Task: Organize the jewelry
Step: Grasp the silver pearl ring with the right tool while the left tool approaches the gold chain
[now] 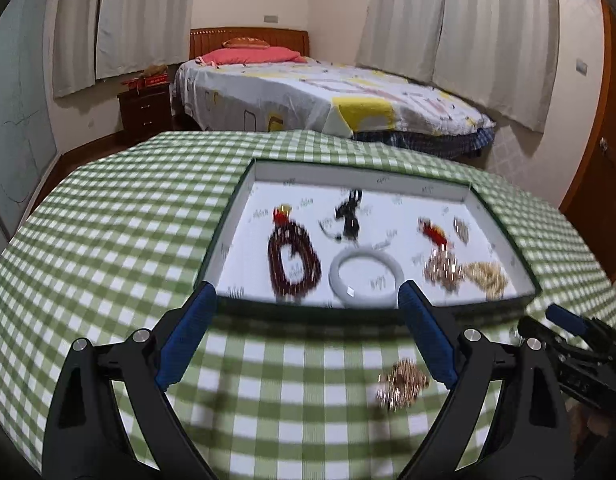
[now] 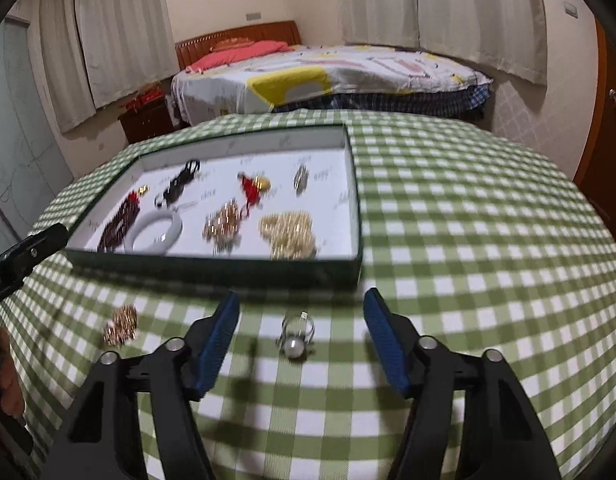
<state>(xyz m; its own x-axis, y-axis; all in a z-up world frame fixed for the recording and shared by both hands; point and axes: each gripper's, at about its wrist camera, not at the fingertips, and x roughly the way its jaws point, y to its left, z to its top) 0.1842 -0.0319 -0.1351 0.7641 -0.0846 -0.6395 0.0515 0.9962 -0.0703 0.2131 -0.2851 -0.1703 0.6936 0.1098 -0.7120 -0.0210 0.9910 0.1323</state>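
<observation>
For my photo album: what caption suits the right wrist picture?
Open right gripper hovers over a pearl ring beside the jewelry tray.

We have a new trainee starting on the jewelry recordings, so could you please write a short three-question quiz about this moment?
1. True or false: the pearl ring lies inside the tray.
2. Which piece lies on the tablecloth in front of the left hand-held gripper? A) white bangle B) gold chain cluster C) dark red bead bracelet
3. Fill in: both the left and the right hand-held gripper are ____ and hold nothing.

Key:
1. False; it lies on the tablecloth, between the right gripper's fingers.
2. B, the gold chain cluster; the white bangle and dark red bead bracelet are in the tray.
3. open
</observation>
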